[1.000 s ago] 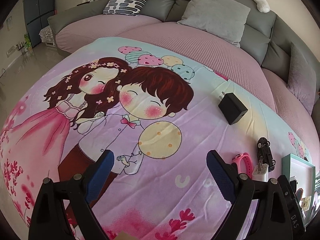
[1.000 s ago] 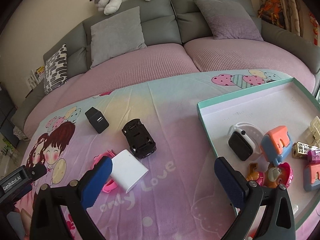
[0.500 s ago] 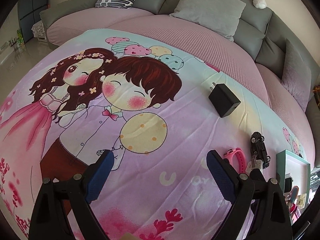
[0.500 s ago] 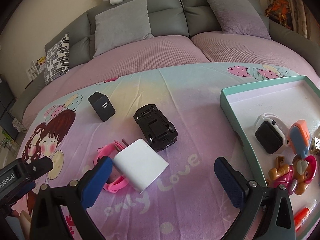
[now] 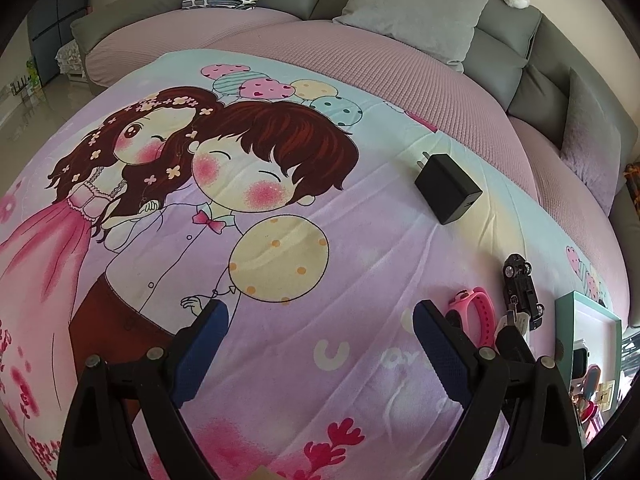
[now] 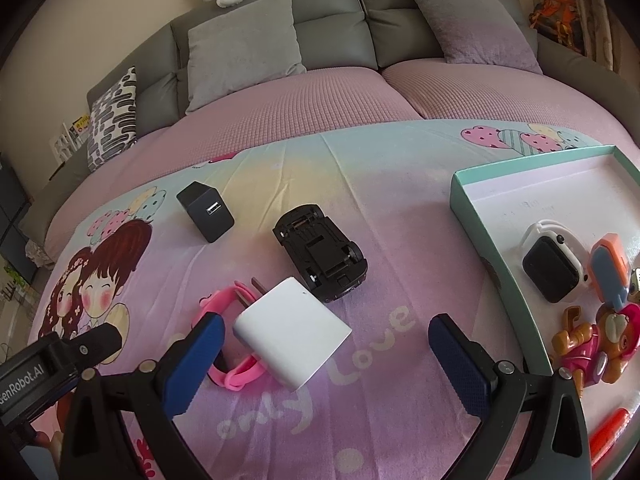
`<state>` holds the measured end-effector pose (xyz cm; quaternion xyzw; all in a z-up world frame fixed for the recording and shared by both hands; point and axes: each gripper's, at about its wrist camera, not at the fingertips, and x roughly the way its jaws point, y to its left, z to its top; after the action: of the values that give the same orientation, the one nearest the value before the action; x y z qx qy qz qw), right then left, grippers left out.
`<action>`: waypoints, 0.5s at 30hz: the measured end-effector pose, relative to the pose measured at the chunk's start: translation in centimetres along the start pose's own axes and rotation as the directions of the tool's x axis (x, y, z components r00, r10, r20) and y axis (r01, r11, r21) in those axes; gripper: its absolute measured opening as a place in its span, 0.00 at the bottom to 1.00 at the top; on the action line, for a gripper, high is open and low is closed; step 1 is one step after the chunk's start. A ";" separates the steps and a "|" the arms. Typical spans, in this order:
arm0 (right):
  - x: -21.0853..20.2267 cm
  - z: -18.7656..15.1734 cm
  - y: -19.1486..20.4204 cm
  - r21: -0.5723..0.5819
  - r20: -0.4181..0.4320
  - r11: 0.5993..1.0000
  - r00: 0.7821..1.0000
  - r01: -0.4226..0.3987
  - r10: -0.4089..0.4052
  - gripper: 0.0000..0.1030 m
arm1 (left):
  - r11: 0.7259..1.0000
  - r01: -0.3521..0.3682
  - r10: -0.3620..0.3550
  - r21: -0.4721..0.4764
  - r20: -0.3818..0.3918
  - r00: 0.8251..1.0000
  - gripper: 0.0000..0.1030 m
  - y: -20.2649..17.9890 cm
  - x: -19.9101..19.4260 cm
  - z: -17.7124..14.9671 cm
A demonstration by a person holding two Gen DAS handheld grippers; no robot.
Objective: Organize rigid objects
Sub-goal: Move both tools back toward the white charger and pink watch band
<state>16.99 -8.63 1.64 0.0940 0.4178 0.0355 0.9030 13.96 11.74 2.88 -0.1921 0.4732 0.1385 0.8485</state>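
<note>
1. Since a second ago the right gripper (image 6: pixel 324 340) has come forward and leftward: the white charger (image 6: pixel 292 330), which sat just off its left finger, now lies between the two fingers, and the tray (image 6: pixel 486 236) has slid out to the right edge of its view.
2. Both jaws of the right gripper stand wide apart and hold nothing; the charger lies on the blanket (image 6: pixel 400 208) close to the left finger, prongs pointing away and to the left.
3. A pink band (image 6: pixel 236 374) lies under the charger's left end and runs behind the left finger.
4. Just ahead of the charger, touching or nearly touching its far corner, a black toy car (image 6: pixel 320 252) lies upside down.
5. Farther ahead and to the left, well apart, sits a black charger (image 6: pixel 206 212).
6. Off to the right, the tray holds a watch (image 6: pixel 554 264), an orange-and-blue toy (image 6: pixel 610 270), a dog figure (image 6: pixel 592 350) and a few pieces cut off by the edge.
7. The left gripper (image 5: pixel 320 340) hovers over the blanket's cartoon print, jaws wide apart and empty; its view has swung little since the earlier frame.
8. From there the black charger (image 5: pixel 448 188) lies ahead to the right, and the band (image 5: pixel 474 312) and car (image 5: pixel 522 290) sit just beyond the right finger.
9. Behind everything runs a grey sofa (image 6: pixel 328 36) with cushions.
</note>
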 end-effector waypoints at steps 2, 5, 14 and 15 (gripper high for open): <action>-0.1 0.1 -0.3 0.002 -0.006 1.000 1.000 0.004 -0.004 1.00 | 1.000 -0.004 0.004 0.004 -0.003 1.000 0.91 0.0 0.1 0.0; -0.2 0.1 -0.7 0.004 -0.020 1.000 1.000 0.004 -0.004 1.00 | 1.000 -0.006 0.006 0.011 -0.005 1.000 0.91 -0.2 0.2 -0.1; -0.9 0.4 -2.1 0.030 -0.049 1.000 0.999 0.009 -0.007 1.00 | 0.997 0.042 -0.040 0.064 -0.030 0.999 0.91 -2.2 0.8 -0.7; -1.1 0.4 -2.4 0.037 -0.050 0.999 0.999 0.009 -0.007 1.00 | 0.996 0.037 -0.035 0.081 -0.027 0.999 0.91 -2.6 0.9 -0.7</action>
<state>16.58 -11.17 2.22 0.1082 0.4410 0.0262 0.8906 14.94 9.18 2.29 -0.1675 0.4856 0.1014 0.8519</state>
